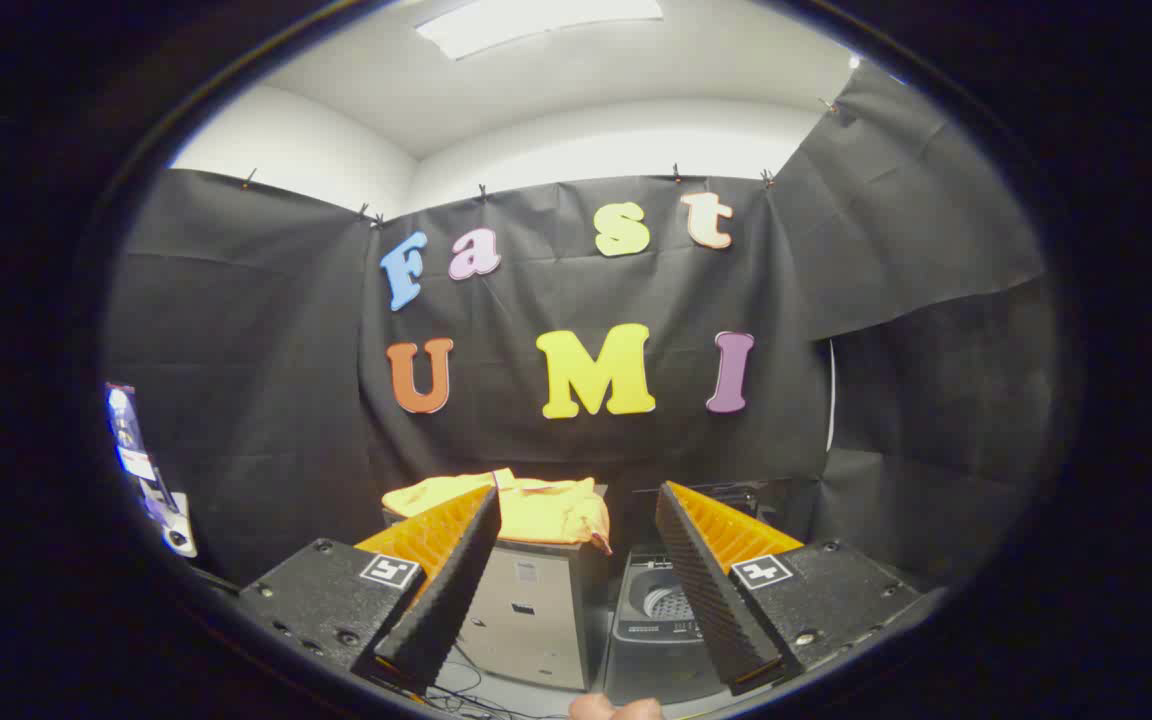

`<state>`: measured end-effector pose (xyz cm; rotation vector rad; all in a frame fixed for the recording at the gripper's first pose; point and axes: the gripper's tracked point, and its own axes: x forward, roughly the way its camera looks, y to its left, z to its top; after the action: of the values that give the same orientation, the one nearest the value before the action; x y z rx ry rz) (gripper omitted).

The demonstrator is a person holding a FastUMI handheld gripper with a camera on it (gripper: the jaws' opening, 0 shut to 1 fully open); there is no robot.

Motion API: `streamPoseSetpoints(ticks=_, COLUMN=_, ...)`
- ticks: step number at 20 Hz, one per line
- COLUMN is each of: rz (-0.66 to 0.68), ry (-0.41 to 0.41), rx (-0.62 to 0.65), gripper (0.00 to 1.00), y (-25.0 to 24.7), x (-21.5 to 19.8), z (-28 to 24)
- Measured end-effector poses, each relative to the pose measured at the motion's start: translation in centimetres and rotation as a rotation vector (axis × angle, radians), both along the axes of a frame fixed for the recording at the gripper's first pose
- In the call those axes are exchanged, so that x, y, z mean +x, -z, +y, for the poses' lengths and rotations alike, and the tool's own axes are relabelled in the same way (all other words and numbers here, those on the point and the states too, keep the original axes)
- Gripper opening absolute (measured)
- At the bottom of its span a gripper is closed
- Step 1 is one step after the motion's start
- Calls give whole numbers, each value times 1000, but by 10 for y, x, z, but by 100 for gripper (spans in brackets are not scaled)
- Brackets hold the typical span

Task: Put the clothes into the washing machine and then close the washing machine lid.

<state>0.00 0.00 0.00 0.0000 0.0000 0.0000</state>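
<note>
Plainly, the hand-held gripper [576, 530] is hanging with its fingers spread wide apart and gripping nothing, well short of the washing machine [658, 610]. The clothes [536, 508], a yellow garment, are lying in a loose heap on a grey cabinet [528, 620] just beside the washing machine, on its left. The machine's lid seems to be standing open, with the drum [674, 602] showing below, though the view is dim there. The garment is looking light, soft and floppy; it will likely sag and trail, so pinching a bunched fold near its middle seems wisest. Small stickers on the cabinet front are too small to read.
</note>
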Motion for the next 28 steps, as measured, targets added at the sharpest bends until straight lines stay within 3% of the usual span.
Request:
streamPoseSetpoints(ticks=8, rz=10, ry=2, rx=-18, gripper=98, y=-1, x=9, z=3)
streamPoseSetpoints(ticks=19, rz=133, ry=72, rx=-17, gripper=98, y=33, x=7, z=4)
streamPoseSetpoints(ticks=28, rz=179, ry=101, rx=-31, gripper=98, y=46, x=22, z=47)
